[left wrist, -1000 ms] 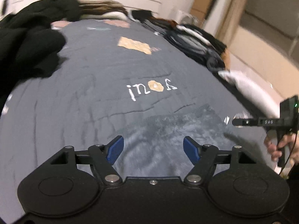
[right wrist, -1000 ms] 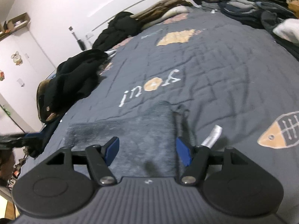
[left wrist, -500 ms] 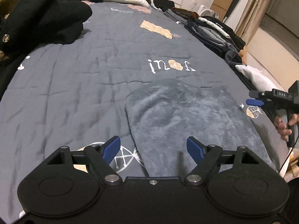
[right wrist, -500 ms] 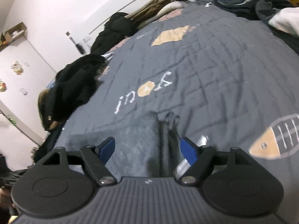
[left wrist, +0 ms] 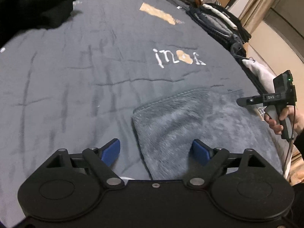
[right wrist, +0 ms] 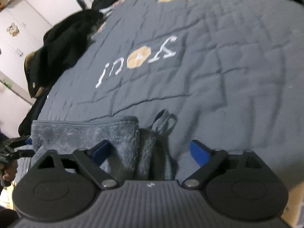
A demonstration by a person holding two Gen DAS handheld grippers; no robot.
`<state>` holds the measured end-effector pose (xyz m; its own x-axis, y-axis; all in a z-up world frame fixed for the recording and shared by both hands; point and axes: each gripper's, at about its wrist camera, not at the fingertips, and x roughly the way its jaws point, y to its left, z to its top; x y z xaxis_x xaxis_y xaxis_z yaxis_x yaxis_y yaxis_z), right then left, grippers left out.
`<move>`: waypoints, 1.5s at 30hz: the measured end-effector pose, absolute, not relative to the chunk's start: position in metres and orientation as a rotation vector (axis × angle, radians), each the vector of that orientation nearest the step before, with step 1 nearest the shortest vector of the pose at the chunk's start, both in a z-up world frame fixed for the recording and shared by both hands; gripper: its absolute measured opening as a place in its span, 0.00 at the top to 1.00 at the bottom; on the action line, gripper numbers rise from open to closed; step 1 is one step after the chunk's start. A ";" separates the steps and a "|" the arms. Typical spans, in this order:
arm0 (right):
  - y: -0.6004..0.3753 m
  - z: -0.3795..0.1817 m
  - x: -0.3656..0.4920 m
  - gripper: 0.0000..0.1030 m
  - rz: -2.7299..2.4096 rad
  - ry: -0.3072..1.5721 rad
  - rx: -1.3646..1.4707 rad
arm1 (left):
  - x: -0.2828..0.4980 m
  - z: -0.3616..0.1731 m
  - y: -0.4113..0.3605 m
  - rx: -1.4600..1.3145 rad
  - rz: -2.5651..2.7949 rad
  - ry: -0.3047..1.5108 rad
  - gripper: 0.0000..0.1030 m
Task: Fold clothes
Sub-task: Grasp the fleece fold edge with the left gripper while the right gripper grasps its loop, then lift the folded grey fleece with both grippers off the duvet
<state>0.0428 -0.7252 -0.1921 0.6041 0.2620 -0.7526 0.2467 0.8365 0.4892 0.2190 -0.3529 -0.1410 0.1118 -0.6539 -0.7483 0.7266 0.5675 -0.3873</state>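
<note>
A fluffy grey-blue garment (left wrist: 191,121) lies flat on the dark grey quilt (left wrist: 79,60), folded over with a stitched edge facing away. My left gripper (left wrist: 155,150) hovers open above its left edge, one blue pad over the quilt, the other over the fleece. In the right wrist view the same garment (right wrist: 89,133) shows a folded right end with a small hanging loop (right wrist: 163,119). My right gripper (right wrist: 150,150) is open over that end, nothing between its pads. The right gripper (left wrist: 269,98) and the hand holding it also show at the left view's right edge.
A black coat heap (left wrist: 32,5) lies at the quilt's far left. Stacks of folded clothes (left wrist: 214,20) line the far right side, with a white garment (left wrist: 260,72) near them. The quilt carries white lettering (right wrist: 136,58). A white wall and door (right wrist: 17,24) stand beyond the bed.
Both grippers dropped lower and nearer to the grey garment, which now sits closer under the pads. The right gripper shifted over the folded end with the loop. Both stayed open.
</note>
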 end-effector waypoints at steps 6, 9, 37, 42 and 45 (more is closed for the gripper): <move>-0.720 -0.197 0.053 0.00 0.018 0.953 0.600 | 0.232 -0.160 -0.365 0.020 -1.089 1.097 0.15; -0.721 -0.195 0.053 0.00 0.025 0.940 0.646 | 0.236 -0.160 -0.371 -0.030 -1.115 1.100 0.15; -0.699 -0.184 0.044 0.20 0.070 0.972 0.503 | 0.215 -0.135 -0.387 0.075 -1.160 1.028 0.62; -0.704 -0.197 0.048 0.22 0.093 0.915 0.570 | 0.220 -0.145 -0.384 0.043 -1.160 1.037 0.61; -0.703 -0.188 0.050 0.74 0.105 0.891 0.570 | 0.222 -0.150 -0.383 0.016 -1.157 1.045 0.61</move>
